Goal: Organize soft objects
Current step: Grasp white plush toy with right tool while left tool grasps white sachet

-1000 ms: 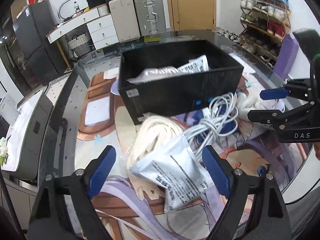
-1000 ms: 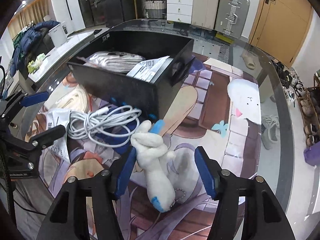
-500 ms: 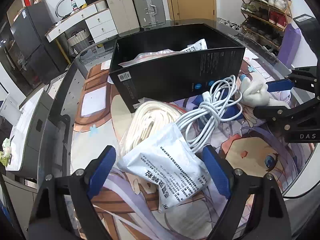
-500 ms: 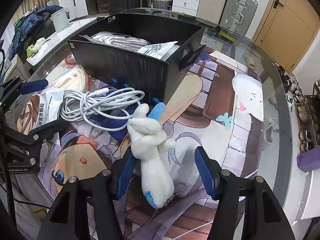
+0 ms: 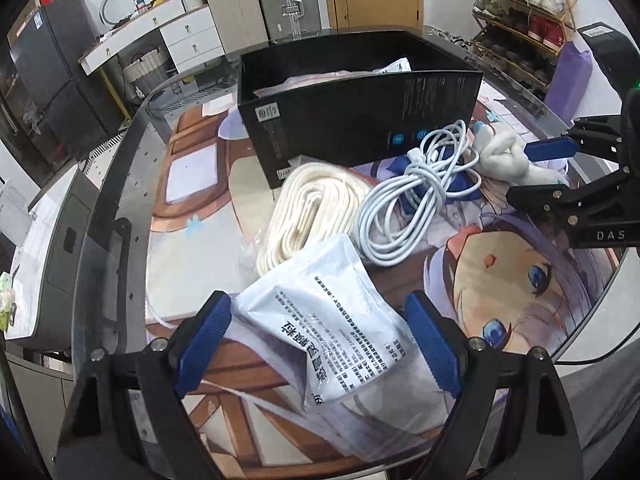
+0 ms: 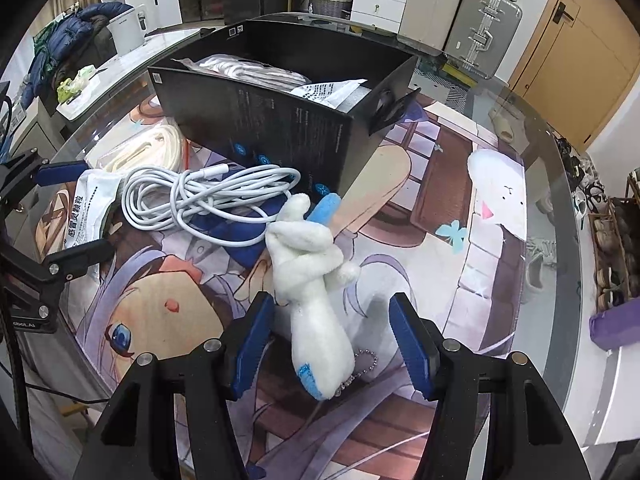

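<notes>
Left gripper [image 5: 318, 344] gapes around white pouch [image 5: 324, 336], right gripper [image 6: 332, 346] around plush toy [image 6: 316, 300], neither pinching; black box [image 5: 360, 120] at 12 o'clock awaits both.

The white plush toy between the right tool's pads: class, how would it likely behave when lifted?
The white plush toy would probably squash under the pads, being fuzzy and stuffed. Its thin limbs would likely dangle. The bead chain at its base may swing.

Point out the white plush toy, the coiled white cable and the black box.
white plush toy [image 6: 316, 292]: right wrist view, on its body.
coiled white cable [image 5: 404, 208]: left wrist view, on the bundled loops.
black box [image 5: 360, 120]: left wrist view, on its near wall.
</notes>
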Demonstrator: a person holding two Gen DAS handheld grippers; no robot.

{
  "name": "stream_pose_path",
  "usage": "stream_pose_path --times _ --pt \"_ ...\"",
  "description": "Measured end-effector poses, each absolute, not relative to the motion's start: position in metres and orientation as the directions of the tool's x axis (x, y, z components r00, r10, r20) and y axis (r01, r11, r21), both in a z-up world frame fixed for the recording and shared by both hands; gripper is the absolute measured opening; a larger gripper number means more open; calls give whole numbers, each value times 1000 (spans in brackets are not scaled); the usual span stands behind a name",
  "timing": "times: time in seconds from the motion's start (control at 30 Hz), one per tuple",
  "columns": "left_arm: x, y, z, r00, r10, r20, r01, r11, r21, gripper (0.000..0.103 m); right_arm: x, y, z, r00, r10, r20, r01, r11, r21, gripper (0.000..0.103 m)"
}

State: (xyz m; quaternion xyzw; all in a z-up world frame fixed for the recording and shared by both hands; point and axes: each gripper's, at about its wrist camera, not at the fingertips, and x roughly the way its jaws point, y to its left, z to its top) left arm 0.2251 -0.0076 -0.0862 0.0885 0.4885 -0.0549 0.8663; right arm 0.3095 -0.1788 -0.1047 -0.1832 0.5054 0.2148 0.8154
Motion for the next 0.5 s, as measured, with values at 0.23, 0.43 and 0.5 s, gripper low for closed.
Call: stream_pose_path --times 0.23,0.43,0.5 --pt "225 -12 -83 517 -46 -855 225 971 84 79 310 -178 -105 395 168 -903 -534 842 -77 61" --pt "222 -9 -69 525 -63 -849 238 968 75 86 310 -178 -105 395 168 -903 -535 842 -77 61" --pt "223 -3 -68 512 -61 -857 205 977 53 87 310 -177 -105 395 168 -903 -534 842 -76 61"
